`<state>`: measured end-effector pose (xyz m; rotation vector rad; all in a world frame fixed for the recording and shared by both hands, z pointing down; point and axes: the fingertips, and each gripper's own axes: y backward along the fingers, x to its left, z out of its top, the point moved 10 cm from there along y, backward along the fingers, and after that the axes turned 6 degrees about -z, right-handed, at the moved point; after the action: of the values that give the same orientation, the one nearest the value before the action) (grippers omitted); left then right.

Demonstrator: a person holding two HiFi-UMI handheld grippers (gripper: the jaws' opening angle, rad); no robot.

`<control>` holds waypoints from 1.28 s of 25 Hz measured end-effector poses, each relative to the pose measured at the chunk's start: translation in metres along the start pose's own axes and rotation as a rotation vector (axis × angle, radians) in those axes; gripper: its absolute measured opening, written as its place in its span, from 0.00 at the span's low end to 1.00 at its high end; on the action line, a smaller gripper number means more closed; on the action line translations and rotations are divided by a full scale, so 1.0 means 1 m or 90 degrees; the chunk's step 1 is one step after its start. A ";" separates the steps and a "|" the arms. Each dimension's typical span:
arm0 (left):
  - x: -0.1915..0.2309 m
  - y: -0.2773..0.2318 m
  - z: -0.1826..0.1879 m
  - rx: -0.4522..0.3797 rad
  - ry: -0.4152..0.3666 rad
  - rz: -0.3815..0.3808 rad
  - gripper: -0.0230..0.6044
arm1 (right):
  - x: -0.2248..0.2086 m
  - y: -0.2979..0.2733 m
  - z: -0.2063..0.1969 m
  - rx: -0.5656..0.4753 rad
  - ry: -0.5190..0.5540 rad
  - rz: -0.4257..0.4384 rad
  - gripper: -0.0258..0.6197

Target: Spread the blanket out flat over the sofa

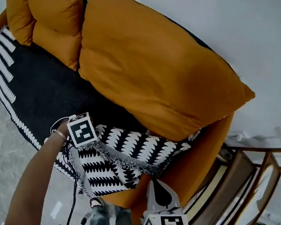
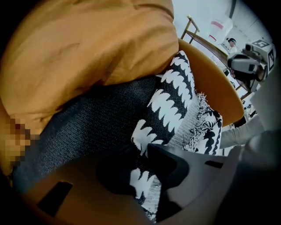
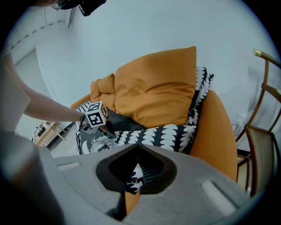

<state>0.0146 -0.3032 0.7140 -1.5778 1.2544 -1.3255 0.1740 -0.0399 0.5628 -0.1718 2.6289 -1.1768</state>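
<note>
1. Judging by its drape, the blanket point(image 1: 38, 89) would handle soft, limp and light (a woven throw with a fringe). It should slide easily on the sofa point(image 1: 203, 161) but catch under the cushion point(image 1: 150, 70). Edges and corners looked the best places to take it.
2. It lay over the seat, mostly flat toward the left end. At the front right, by the arm, a flap was doubled back and rumpled, and part ran up behind the cushion.
3. The left gripper point(image 2: 141, 169) was closed on a fold of that flap, with patterned cloth pinched between its jaws.
4. The right gripper point(image 3: 131, 178) had its jaws nearly together, a scrap of blanket edge nipped between them and orange upholstery beneath.
5. The left forearm point(image 1: 35, 183) was stretched in from the front, its gripper pointing down at the seat edge. The right gripper sat low by the sofa's front corner, aimed up toward the flap.
</note>
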 end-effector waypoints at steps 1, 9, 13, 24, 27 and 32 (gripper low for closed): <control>-0.002 0.000 0.000 0.003 0.000 -0.001 0.18 | -0.001 0.000 0.000 0.002 -0.005 -0.002 0.05; -0.011 0.004 -0.004 -0.002 0.004 0.004 0.09 | -0.003 0.006 -0.002 0.025 -0.020 -0.018 0.05; -0.014 0.012 -0.007 -0.010 0.024 0.004 0.09 | -0.002 0.009 0.002 0.024 -0.020 -0.024 0.05; -0.032 0.036 -0.024 -0.033 0.113 -0.009 0.08 | -0.006 0.023 0.000 0.014 -0.052 -0.056 0.05; -0.040 0.043 -0.027 -0.053 0.124 -0.008 0.08 | -0.007 0.029 -0.002 0.007 -0.056 -0.061 0.05; -0.057 0.052 -0.030 -0.081 0.151 -0.006 0.08 | -0.007 0.040 -0.003 -0.005 -0.056 -0.068 0.05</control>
<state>-0.0261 -0.2611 0.6559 -1.5478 1.5021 -1.4982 0.1797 -0.0097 0.5360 -0.3612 2.5761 -1.1657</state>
